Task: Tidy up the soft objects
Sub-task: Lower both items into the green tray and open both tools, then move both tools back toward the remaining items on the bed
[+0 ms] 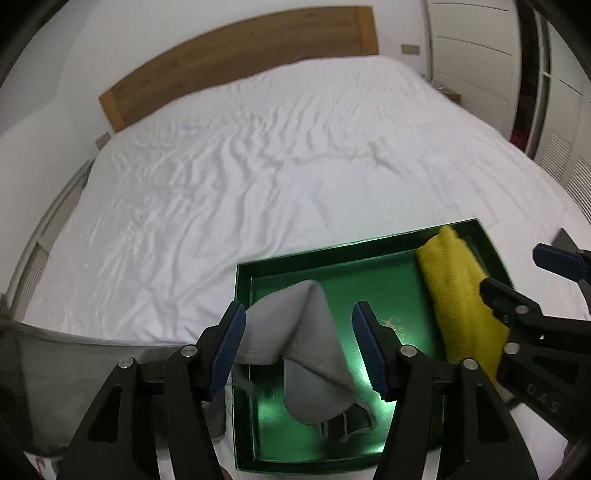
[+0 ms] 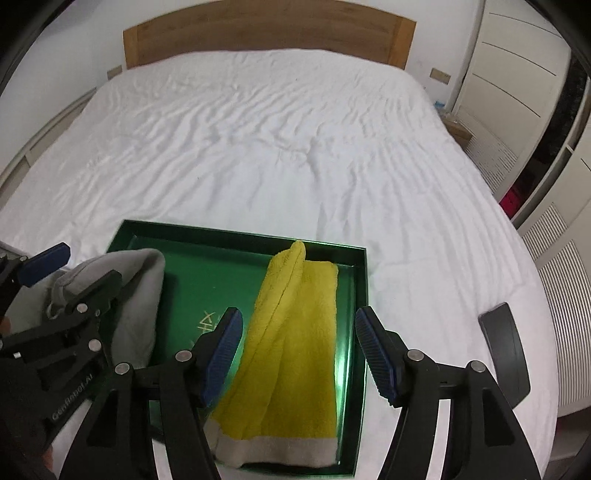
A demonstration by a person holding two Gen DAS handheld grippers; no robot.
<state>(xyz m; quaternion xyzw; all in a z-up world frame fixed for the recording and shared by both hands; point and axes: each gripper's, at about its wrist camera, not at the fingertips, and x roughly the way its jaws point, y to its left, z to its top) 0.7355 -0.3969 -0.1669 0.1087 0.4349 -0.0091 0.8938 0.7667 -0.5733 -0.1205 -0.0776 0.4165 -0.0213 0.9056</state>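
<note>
A shallow green tray lies on the near part of a white bed. A folded grey cloth sits at the tray's left end and drapes over its left wall. Along the tray's right side lies a yellow towel with a pale band at its near end. My left gripper hangs open above the grey cloth, the pads clear of it. Over the yellow towel my right gripper is open too, gripping nothing.
The wrinkled white sheet stretches back to a wooden headboard. White wardrobe doors stand on the right. A dark curved object sits at the bed's right edge. A grey translucent shape shows at lower left.
</note>
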